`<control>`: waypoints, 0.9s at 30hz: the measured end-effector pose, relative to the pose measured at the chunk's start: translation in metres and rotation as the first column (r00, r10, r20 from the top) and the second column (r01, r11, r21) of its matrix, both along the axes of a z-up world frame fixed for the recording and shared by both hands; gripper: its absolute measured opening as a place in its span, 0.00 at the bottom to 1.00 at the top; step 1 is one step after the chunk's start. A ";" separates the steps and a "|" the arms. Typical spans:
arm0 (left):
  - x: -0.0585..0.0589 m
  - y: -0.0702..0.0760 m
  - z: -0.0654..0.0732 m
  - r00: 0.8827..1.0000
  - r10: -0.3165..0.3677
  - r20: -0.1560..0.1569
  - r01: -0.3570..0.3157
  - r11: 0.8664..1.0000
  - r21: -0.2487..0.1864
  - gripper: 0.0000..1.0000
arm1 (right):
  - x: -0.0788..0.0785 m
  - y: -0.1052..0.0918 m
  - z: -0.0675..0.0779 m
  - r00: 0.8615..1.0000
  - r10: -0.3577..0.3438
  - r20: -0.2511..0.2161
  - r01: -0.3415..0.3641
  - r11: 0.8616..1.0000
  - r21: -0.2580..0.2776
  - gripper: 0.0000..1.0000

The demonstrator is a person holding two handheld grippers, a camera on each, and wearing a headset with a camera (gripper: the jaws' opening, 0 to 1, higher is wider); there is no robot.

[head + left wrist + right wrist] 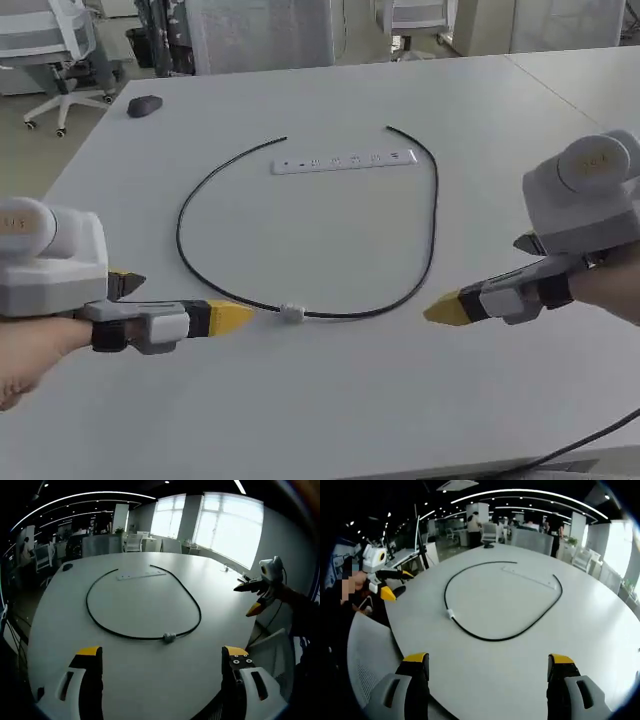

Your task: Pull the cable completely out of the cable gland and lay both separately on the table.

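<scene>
Left gripper (162,652): jaws stood wide apart, empty, above the table (330,410).
Right gripper (488,658): likewise spread, touching nothing.
Cable (179,235): lay looped on the table, threaded through the cable gland (291,313) between the grippers.

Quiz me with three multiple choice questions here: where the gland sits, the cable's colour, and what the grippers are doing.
1. Where is the cable gland? A threaded on the cable, at its near curve; B on a cable end; C lying apart from the cable.
2. The cable's colour? A white; B red; C black.
3. The left gripper and right gripper are: A both shut on the cable; B both open, empty; C one shut on the gland.
Answers: A, the cable runs through it on the loop's near side; C, it shows black on the white table; B, each gripper view shows its jaws wide apart.
</scene>
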State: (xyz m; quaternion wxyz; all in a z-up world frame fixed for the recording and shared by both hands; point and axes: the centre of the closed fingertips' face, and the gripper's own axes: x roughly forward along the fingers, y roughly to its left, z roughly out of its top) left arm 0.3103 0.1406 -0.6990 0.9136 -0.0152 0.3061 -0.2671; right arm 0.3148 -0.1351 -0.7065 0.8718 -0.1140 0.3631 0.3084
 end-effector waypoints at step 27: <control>-0.006 0.004 -0.010 0.999 -0.015 -0.032 0.017 0.999 0.042 0.99 | 0.001 0.001 -0.005 1.000 0.007 -0.007 -0.007 1.000 -0.010 1.00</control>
